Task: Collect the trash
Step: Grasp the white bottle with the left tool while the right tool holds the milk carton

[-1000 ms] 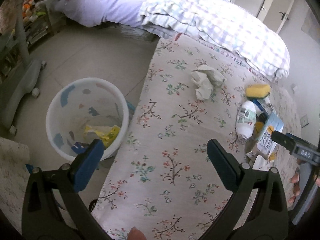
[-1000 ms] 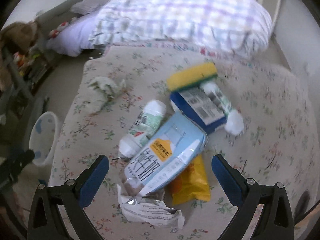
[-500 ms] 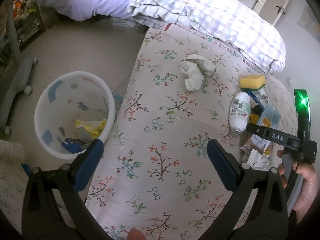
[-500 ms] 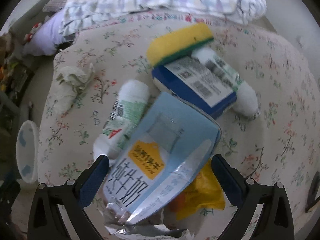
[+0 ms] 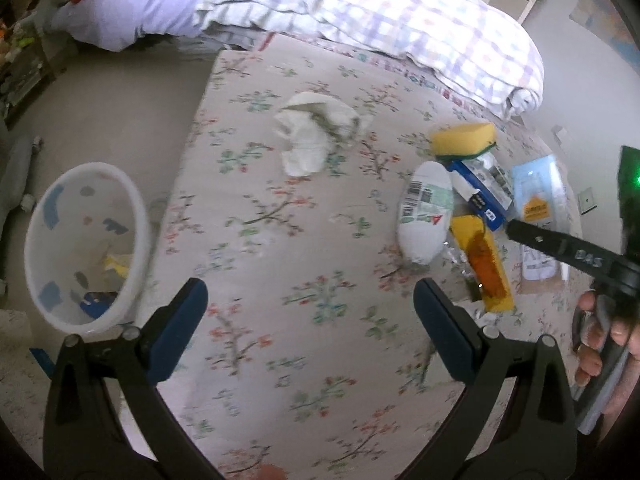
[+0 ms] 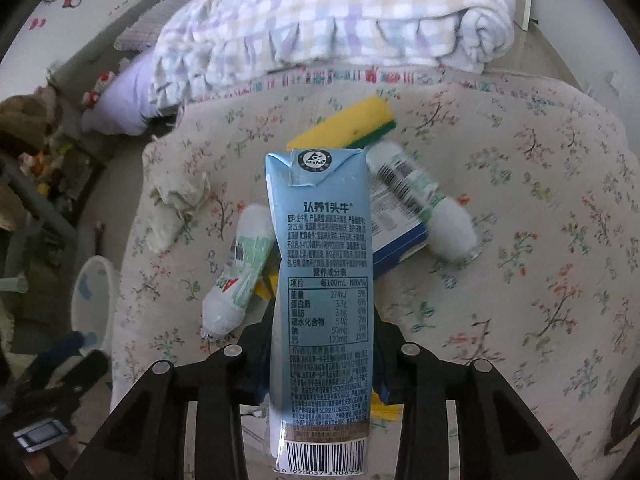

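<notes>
While I hold both tools over the floral bedspread (image 5: 280, 240), a checked quilt (image 5: 380, 12) lies bunched at the bed's far end. On the floor beside the bed sits a white bin (image 5: 136, 216) with some wrappers already in it. My right gripper (image 6: 320, 344) has its fingers clenched on a pale blue milk carton (image 6: 320, 260), which stands upright between them, lifted above the rest of the litter. My left gripper (image 5: 308, 320) hovers over bare bedspread near the bin with its fingers released and spread wide, holding nothing. Behind the carton lie a dark blue box (image 6: 400, 236), two white bottles with green labels, one to its left (image 6: 244, 264) and one to its right (image 6: 428, 208), and a yellow sponge (image 6: 348, 124) with a green edge. A crumpled tissue (image 5: 312, 136) rests apart from that cluster, toward the bed's middle. An orange-yellow sachet (image 5: 484, 264) lies just beside the left bottle.
</notes>
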`<action>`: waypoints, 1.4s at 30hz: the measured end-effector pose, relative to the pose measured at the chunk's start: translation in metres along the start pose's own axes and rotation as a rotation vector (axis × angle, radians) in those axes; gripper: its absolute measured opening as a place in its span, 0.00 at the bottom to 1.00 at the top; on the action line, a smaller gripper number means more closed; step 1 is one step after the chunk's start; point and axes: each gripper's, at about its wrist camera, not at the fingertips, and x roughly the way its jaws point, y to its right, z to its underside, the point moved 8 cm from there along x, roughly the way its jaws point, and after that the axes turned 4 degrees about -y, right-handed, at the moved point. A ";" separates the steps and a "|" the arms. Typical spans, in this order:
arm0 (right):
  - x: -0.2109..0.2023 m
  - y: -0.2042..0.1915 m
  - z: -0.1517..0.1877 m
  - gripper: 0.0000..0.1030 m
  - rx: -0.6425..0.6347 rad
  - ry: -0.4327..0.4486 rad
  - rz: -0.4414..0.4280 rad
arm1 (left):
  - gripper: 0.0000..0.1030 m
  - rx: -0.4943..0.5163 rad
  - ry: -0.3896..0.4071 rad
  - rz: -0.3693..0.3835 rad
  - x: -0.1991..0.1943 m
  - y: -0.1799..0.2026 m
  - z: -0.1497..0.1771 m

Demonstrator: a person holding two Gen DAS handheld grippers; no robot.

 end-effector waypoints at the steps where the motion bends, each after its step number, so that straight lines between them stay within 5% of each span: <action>1: -0.002 0.001 -0.002 0.37 0.003 0.005 -0.010 | 0.99 0.002 -0.005 0.006 0.004 0.007 -0.002; 11: -0.025 0.038 -0.004 0.37 0.035 0.019 -0.068 | 0.90 0.033 -0.043 0.093 0.043 0.059 -0.018; 20: -0.026 0.077 0.004 0.37 0.062 -0.001 -0.048 | 0.66 -0.007 -0.062 0.182 0.068 0.084 -0.033; 42: -0.018 0.089 0.006 0.37 0.080 -0.027 -0.045 | 0.53 0.004 -0.052 0.148 0.079 0.090 -0.042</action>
